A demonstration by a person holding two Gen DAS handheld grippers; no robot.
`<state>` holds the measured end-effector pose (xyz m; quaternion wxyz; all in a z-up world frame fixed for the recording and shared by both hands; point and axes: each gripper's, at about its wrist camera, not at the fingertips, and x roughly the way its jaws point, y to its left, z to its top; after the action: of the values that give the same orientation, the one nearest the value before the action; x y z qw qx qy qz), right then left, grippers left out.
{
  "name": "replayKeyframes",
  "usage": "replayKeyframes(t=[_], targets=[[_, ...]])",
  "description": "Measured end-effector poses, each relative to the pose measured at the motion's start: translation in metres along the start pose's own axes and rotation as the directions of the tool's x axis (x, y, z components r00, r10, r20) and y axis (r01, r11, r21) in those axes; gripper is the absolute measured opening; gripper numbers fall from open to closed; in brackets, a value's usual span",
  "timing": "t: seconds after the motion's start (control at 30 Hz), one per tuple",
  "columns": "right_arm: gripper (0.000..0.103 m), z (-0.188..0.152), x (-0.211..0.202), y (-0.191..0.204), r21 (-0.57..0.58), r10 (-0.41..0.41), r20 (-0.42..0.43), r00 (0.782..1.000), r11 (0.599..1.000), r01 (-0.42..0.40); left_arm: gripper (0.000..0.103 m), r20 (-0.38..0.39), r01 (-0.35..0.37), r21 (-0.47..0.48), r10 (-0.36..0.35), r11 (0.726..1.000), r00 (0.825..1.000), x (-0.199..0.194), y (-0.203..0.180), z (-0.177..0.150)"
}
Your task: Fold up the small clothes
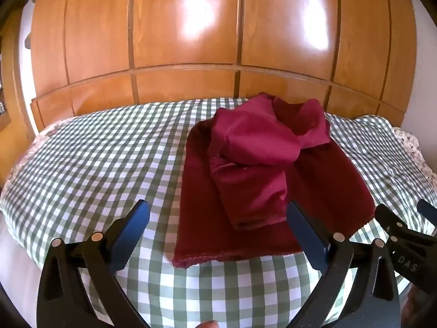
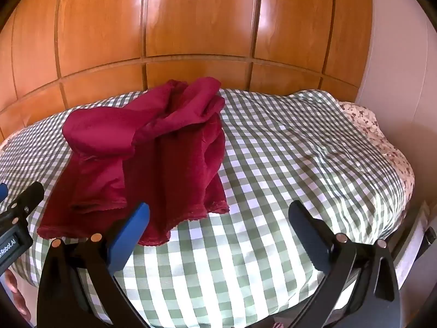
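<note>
Where the green-and-white checked bedcover (image 1: 82,164) lies smooth over the bed, a dark red garment (image 1: 273,180) rests on it, its lower part spread flat with a scalloped hem on the near edge, its upper part bunched in a shinier crimson heap toward the far side. The fabric looks soft and faintly napped. The left tool (image 1: 218,213) hangs over the near hem, blue-padded fingers spread wide, nothing between them. The right tool (image 2: 218,213) hangs just right of the garment over bare checks, likewise spread and holding nothing. A glossy panelled wooden wardrobe (image 2: 191,27) stands behind the bed; a floral sheet (image 2: 382,142) shows at the right edge.
</note>
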<state>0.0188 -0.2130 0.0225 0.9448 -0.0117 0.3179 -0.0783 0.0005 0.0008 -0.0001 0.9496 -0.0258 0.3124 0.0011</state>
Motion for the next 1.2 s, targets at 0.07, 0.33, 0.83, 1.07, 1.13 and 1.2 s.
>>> replayKeyframes(t=[0.07,0.33,0.83,1.07,1.13,1.2], targets=[[0.101,0.001,0.0,-0.002,0.001,-0.002,0.004,1.0,1.0,0.002,0.099,-0.013,0.028,-0.014,-0.028,1.0,1.0,0.001,0.003,0.0],[0.101,0.006,0.001,-0.002,-0.001,0.0,-0.008,1.0,1.0,0.0,0.099,-0.043,0.048,-0.001,-0.048,0.999,0.998,0.005,-0.006,-0.004],[0.101,-0.008,0.005,-0.013,0.02,0.004,-0.031,1.0,1.0,-0.003,0.099,-0.016,0.022,0.026,-0.021,0.999,1.0,0.005,-0.002,-0.005],[0.101,-0.011,0.008,-0.012,0.013,0.027,-0.033,0.999,1.0,-0.026,0.099,-0.033,0.025,0.034,-0.024,0.999,0.999,0.012,-0.001,-0.008],[0.101,-0.012,0.01,-0.013,0.014,0.031,-0.04,0.999,0.999,-0.031,0.099,-0.036,0.021,0.034,-0.02,0.999,0.999,0.013,0.0,-0.009],[0.101,-0.013,0.013,-0.014,0.017,0.034,-0.045,0.998,0.999,-0.033,0.099,-0.041,0.019,0.034,-0.017,0.999,0.999,0.015,0.001,-0.01]])
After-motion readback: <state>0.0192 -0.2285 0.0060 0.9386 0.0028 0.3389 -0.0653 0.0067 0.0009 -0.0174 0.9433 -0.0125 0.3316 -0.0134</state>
